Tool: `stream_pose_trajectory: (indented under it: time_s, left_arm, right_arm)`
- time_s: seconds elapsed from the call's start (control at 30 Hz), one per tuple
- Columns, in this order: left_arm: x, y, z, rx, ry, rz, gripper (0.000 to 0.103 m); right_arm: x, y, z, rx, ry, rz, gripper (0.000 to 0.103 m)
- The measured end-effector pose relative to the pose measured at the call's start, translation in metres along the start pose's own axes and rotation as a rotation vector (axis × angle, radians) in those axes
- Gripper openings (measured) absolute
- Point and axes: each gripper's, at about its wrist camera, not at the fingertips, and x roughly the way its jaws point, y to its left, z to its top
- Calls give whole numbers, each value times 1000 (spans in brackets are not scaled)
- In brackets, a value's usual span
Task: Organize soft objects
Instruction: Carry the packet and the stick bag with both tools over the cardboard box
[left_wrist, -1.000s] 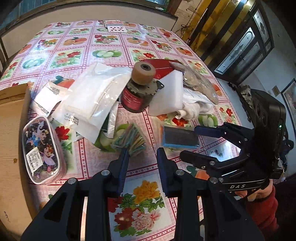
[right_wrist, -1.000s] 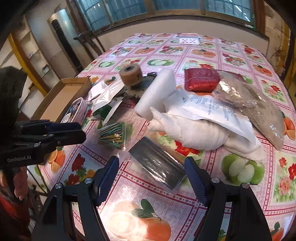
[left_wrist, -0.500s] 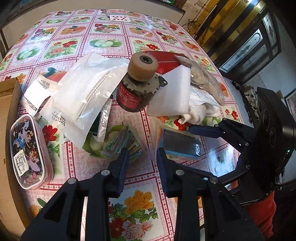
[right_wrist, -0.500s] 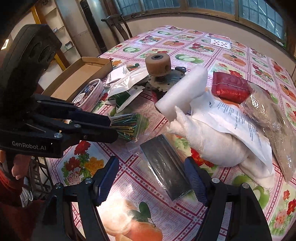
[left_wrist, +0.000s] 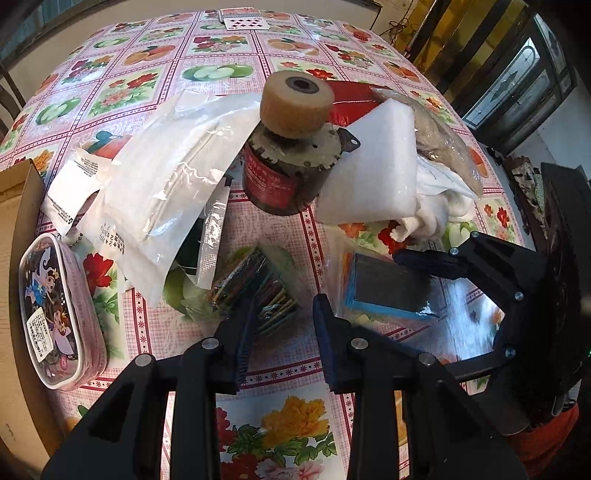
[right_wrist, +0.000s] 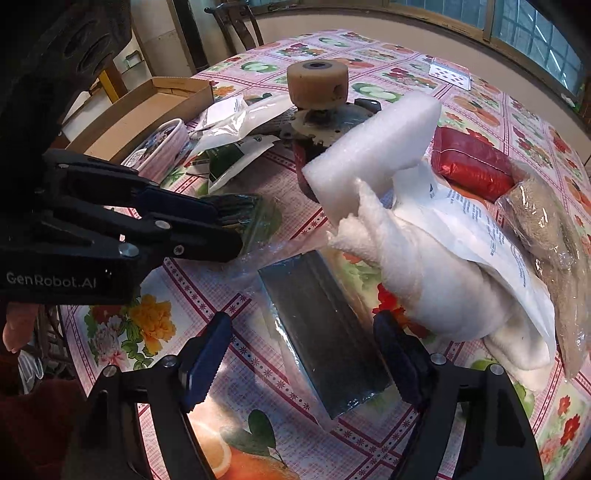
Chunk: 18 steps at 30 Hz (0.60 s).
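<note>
A clear packet of coloured sticks (left_wrist: 273, 295) lies on the flowered tablecloth. My left gripper (left_wrist: 284, 299) is down at it with its jaws narrow and closing. The packet's near end sits partly between the fingers, and a gap shows at the right finger. A dark sponge block with a blue base (right_wrist: 325, 332), wrapped in clear plastic, lies just to the right. My right gripper (right_wrist: 301, 325) stands wide open astride it, with both pads clear of its sides. Behind are a white foam block (right_wrist: 373, 155) and a white cloth (right_wrist: 424, 280).
A red tin with a tan wheel on top (left_wrist: 291, 147) stands mid-table beside a white plastic bag (left_wrist: 166, 166). A cartoon pencil case (left_wrist: 59, 314) and a cardboard box (right_wrist: 147, 107) are at the left. A red packet (right_wrist: 472, 166) and a bag of beige fibre (right_wrist: 546, 229) lie right.
Both grippers have sunk toward the table. The left one has come in over the stick packet. The right one has rolled and now straddles the dark sponge.
</note>
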Motion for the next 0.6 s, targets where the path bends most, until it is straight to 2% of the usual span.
stream_pose_trajectory:
  time_s: [0.03, 0.07, 0.13, 0.17, 0.27, 0.33, 0.4, 0.53, 0.6]
  left_arm:
    - [0, 0, 0, 1, 4, 8, 20]
    - [1, 2, 1, -6, 13, 4, 5]
    - [-2, 7, 2, -18, 27, -20, 4]
    - [-6, 6, 1, -10, 19, -9, 4]
    - [-18, 11, 0, -30, -6, -45, 4]
    - [-22, 15, 0, -47, -28, -45, 9]
    - [-19, 16, 0, -44, -25, -30, 22]
    - [-10, 21, 2, -56, -1, -39, 24]
    - [-9, 22, 3, -54, 4, -55, 40]
  right_arm:
    - [0, 2, 0, -3, 1, -30, 69]
    - [-1, 1, 0, 12, -2, -45, 57]
    - [-3, -7, 1, 79, -2, -27, 51]
    - [-4, -11, 1, 100, 1, -17, 48]
    - [-4, -13, 3, 100, 9, -19, 47]
    - [-4, -11, 3, 87, 3, -26, 47]
    - [-3, -12, 4, 90, -10, -20, 48]
    - [-2, -9, 4, 78, -13, -31, 50]
    - [-1, -7, 5, 70, -9, -37, 50]
